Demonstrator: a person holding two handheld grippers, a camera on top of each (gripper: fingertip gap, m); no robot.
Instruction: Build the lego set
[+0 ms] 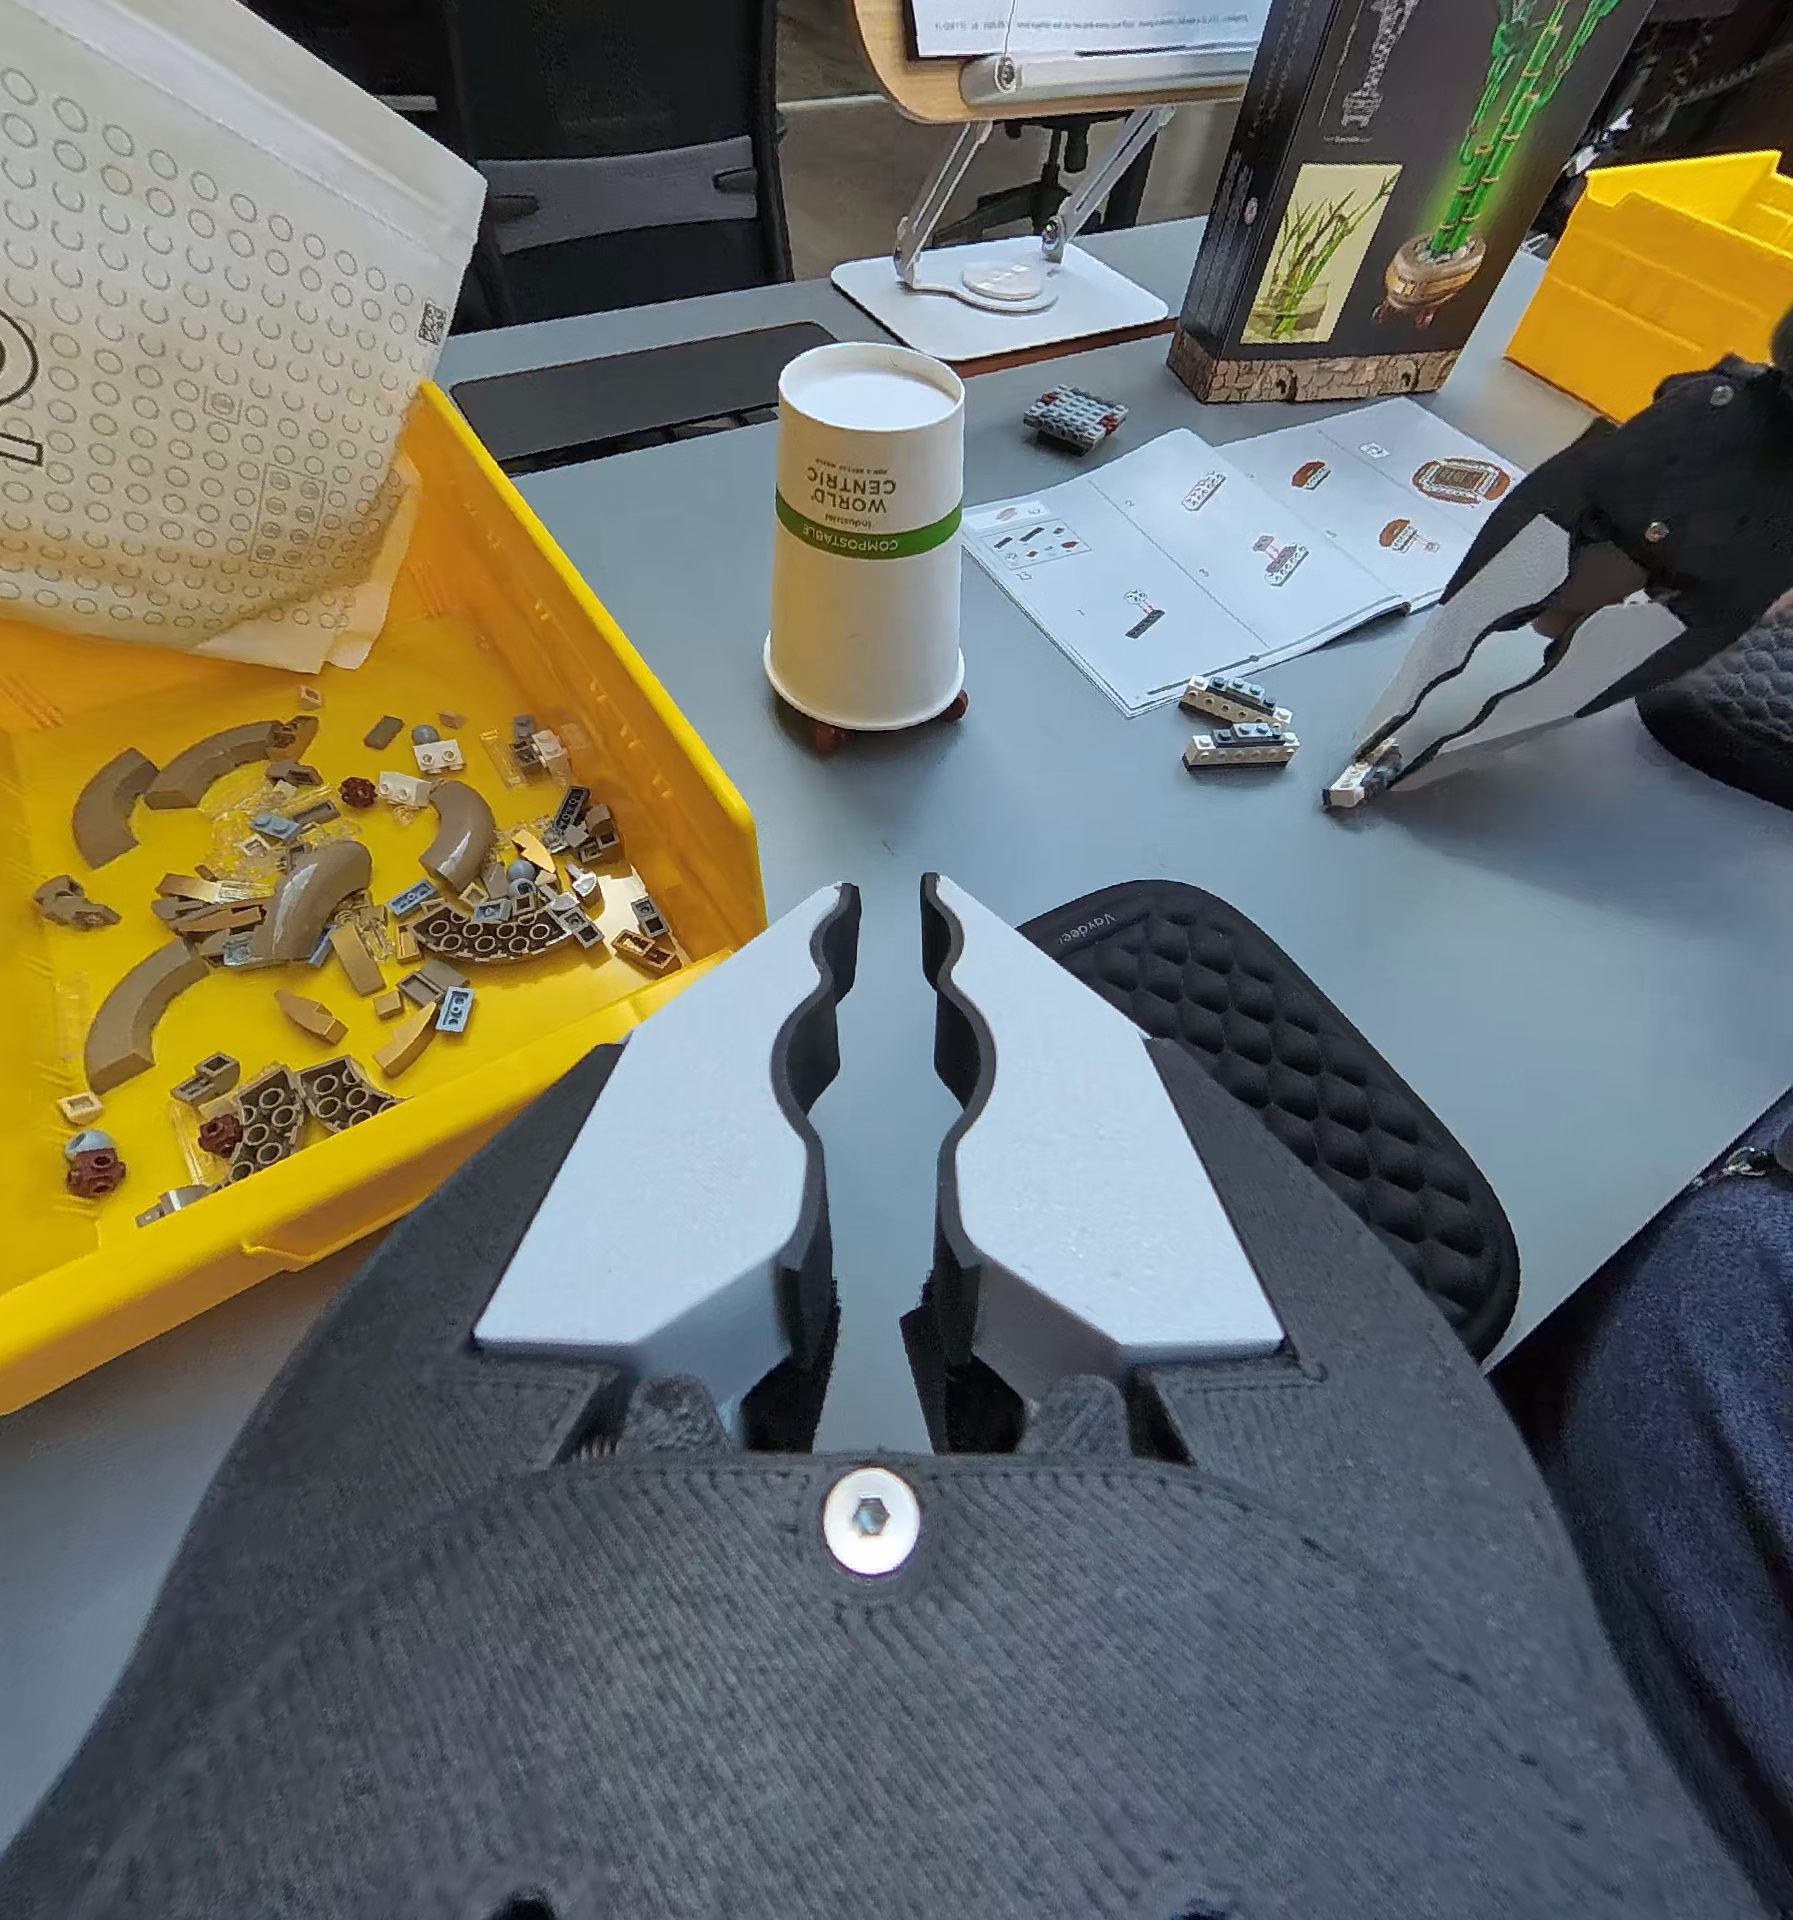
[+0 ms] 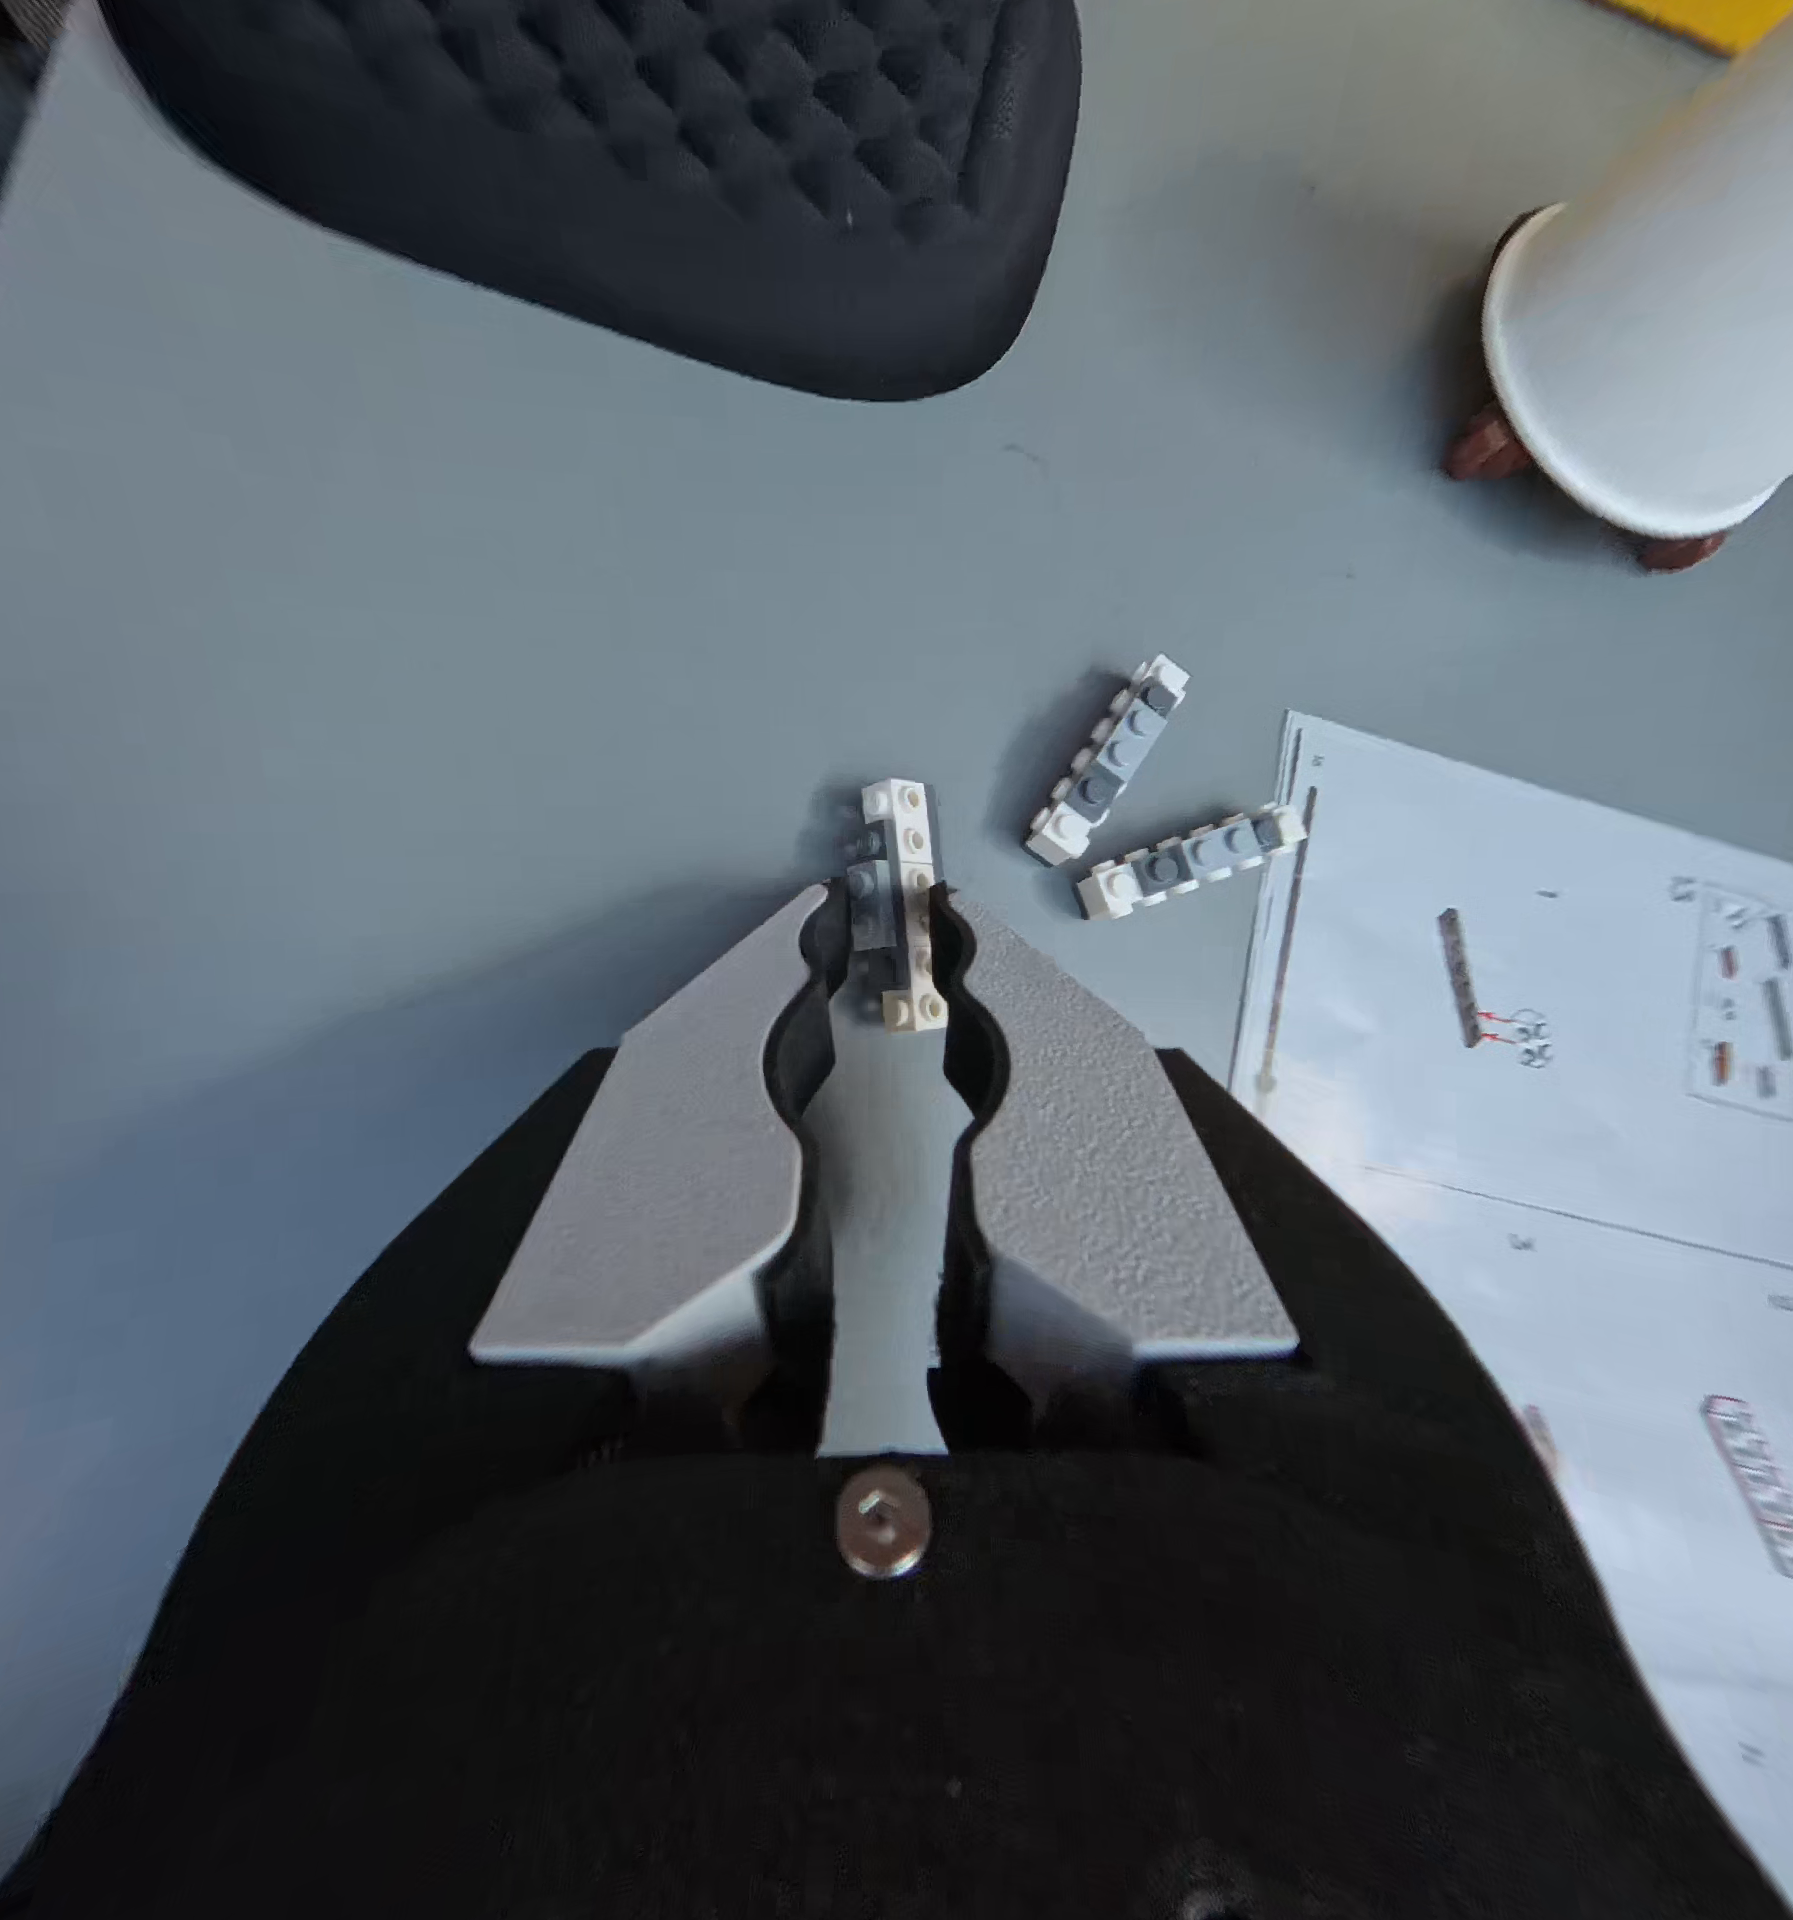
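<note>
Right hand-held gripper clamps a white-and-grey brick strip at its fingertips, down on the grey table — two matching strips lie just to its right. Left hand-held gripper hovers with fingers slightly apart, empty — a yellow bin of loose pieces sits to its left.

Three white-and-grey brick strips lie on the counter. There is one paper cup, one booklet, one box. Two yellow bins stand there.

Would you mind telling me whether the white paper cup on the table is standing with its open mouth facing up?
No, the white paper cup stands upside down, rim on the grey table, over small reddish-brown pieces.
</note>
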